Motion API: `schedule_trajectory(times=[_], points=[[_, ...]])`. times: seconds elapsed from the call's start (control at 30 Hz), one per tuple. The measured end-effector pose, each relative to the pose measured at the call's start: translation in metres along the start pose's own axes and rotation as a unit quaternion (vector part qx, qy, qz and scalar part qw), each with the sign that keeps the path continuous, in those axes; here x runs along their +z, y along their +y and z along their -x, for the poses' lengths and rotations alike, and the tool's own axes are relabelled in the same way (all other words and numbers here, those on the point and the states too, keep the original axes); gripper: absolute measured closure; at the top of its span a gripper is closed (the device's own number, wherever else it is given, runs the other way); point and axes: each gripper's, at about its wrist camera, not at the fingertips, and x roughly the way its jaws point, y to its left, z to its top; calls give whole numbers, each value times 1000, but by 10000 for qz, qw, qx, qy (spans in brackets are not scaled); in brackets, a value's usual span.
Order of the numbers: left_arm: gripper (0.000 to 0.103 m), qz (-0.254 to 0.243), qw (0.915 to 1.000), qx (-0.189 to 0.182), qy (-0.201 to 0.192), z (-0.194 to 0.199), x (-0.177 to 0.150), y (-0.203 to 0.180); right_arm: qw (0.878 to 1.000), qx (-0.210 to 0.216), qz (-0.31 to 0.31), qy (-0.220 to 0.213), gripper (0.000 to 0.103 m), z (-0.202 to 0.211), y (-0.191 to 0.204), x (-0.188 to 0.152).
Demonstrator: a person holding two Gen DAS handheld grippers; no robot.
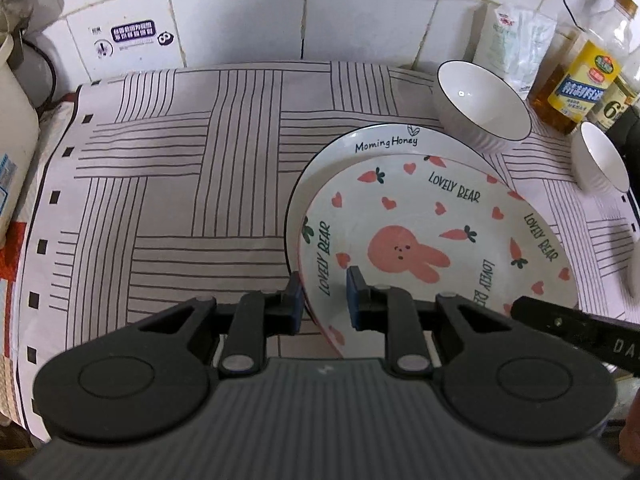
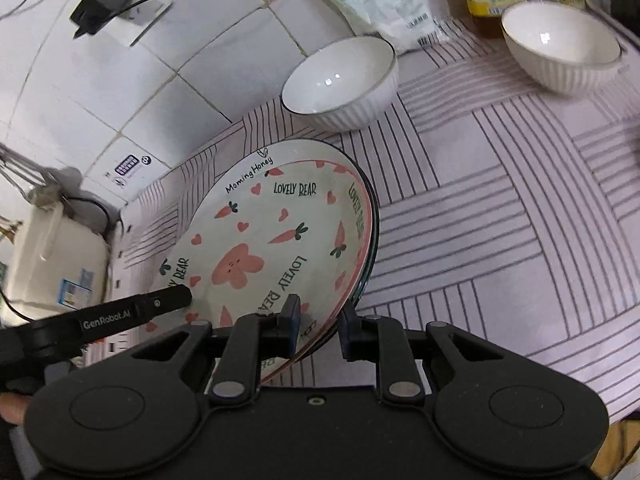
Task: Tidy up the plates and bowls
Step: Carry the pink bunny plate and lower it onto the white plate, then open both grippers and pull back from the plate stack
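Left tongs [image 1: 323, 300]: jaws astride near rim of round white ceramic rabbit-print plate [image 1: 432, 240], not clamped. Right tongs [image 2: 319, 320]: likewise astride its rim. Plate rests on larger white "Morning Honey" plate [image 1: 384, 142]; beyond it, two white ribbed bowls [image 1: 482, 104] [image 1: 598, 160] on the striped-cloth desk [image 1: 180, 180].

The top plate [image 1: 436, 236] is white with a pink rabbit, orange carrots, pink hearts and dark "LOVELY BEAR" lettering. The two bowls [image 1: 482, 106] [image 2: 560, 46] are white and ribbed with dark rims. The tablecloth [image 1: 180, 184] is white with blocks of dark stripes.
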Motion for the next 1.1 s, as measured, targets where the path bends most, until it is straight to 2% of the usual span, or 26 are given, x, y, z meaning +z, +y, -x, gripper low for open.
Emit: schedule_trajectory(times=[0.13, 0.23, 0.33, 0.73, 0.83, 0.97, 1.1], points=[[83, 144, 9998, -71, 150, -3, -1, 3, 9994, -277, 211, 25, 76, -4, 8, -2], [85, 10, 9996, 181, 224, -7, -4, -2, 9956, -632, 691, 7, 73, -8, 20, -7], [86, -110, 9993, 327, 128, -9, -8, -6, 9895, -946, 1080, -160, 69, -11, 31, -12], [87, -160, 9985, 517, 11, -10, -6, -11, 9752, -1375, 1703, -324, 61, -21, 41, -20], [87, -42, 9989, 461, 45, -11, -4, -7, 9744, -1434, 1703, -328, 61, -24, 41, -17], [88, 228, 9988, 368, 250, -12, -1, -3, 9648, -1634, 2022, -400, 61, -29, 45, -17], [89, 355, 9984, 341, 279, -13, -1, 0, 9669, -1544, 1988, -409, 61, -26, 43, -15]])
